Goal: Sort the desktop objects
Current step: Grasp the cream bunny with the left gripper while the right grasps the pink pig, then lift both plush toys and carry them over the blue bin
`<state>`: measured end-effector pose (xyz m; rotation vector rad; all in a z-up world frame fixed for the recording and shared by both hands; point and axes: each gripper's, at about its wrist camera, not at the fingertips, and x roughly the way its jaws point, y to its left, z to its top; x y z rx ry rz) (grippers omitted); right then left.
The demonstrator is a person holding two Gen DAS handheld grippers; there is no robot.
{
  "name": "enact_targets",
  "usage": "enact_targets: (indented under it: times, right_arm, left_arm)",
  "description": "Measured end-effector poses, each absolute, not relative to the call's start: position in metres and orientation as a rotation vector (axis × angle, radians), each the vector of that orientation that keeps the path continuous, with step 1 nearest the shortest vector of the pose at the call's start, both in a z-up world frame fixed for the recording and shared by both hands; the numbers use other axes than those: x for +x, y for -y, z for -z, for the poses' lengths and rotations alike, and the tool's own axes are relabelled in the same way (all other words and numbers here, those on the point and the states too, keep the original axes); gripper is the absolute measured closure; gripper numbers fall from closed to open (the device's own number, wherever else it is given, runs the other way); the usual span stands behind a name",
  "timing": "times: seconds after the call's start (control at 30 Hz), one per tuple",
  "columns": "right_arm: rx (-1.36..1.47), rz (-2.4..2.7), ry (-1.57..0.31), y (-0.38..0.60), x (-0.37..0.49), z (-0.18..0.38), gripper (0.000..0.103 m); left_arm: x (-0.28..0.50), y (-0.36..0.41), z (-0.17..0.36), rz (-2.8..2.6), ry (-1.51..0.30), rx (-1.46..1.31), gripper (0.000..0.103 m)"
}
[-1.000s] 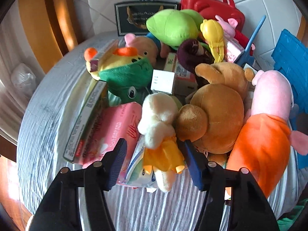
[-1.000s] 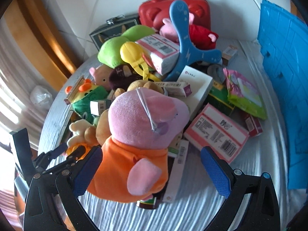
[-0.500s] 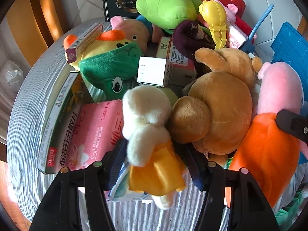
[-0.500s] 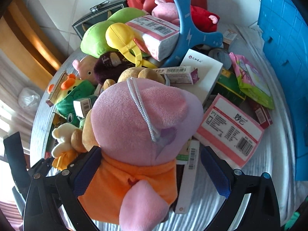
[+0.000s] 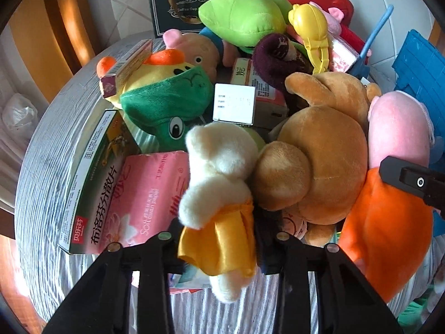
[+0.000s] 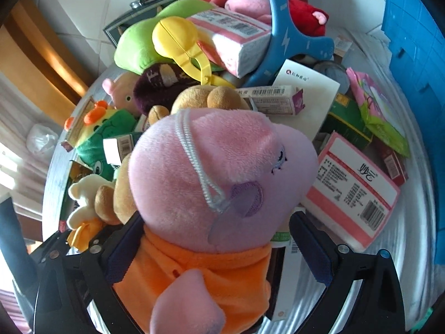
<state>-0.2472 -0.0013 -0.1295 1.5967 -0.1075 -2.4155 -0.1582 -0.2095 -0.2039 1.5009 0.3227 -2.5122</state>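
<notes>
Left wrist view: left gripper point(image 5: 217, 246) closed narrow on cream plush toy point(image 5: 219, 167), fingers pressing its yellow satin skirt point(image 5: 219, 245) from both sides. Gripped low, at the thin soft part, probably because the fluffy upper body is too wide and would slip. Pressed against brown plush bear point(image 5: 322, 164) on the right; lying partly over pink tissue pack point(image 5: 144, 194) on the left. Beside that pack, green medicine box point(image 5: 91, 178), close to the edge of the grey striped table point(image 5: 39, 183). Little free room around; lifting straight up seems the safest way out.

Right wrist view: right gripper point(image 6: 219, 253) around pink pig plush point(image 6: 222, 172), pads at the orange dress point(image 6: 194, 275) under the big head. Left pad touching the cloth; right pad point(image 6: 317, 253) apparently just apart from it, so grip not fully sure, cannot tell. Pink-and-white box point(image 6: 353, 192) just beside on the right, blue crate point(image 6: 417, 64) further behind. Bare striped table only at the near right. Pile dense behind, with yellow plastic clip point(image 6: 180, 41) on top of the green plush point(image 6: 139, 44).
</notes>
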Motion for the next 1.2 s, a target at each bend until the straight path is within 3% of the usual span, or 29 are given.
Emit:
enact_targets:
  times: [0.2,0.5,1.2]
  right_arm:
    - [1.538,2.402,0.08,-0.001,-0.236,0.118,0.018]
    - [1.376,2.446,0.048,-0.012,-0.217,0.083,0.021]
    - [0.841,2.692,-0.007,-0.102,-0.178,-0.063,0.021]
  left_arm:
    - [-0.147,0.213,0.192,2.538,-0.385,1.437,0.077]
    - [-0.128,0.202,0.144,2.598,-0.34,1.262,0.077]
    - [-0.131,0.099,0.024,2.791,-0.209,0.933,0.077]
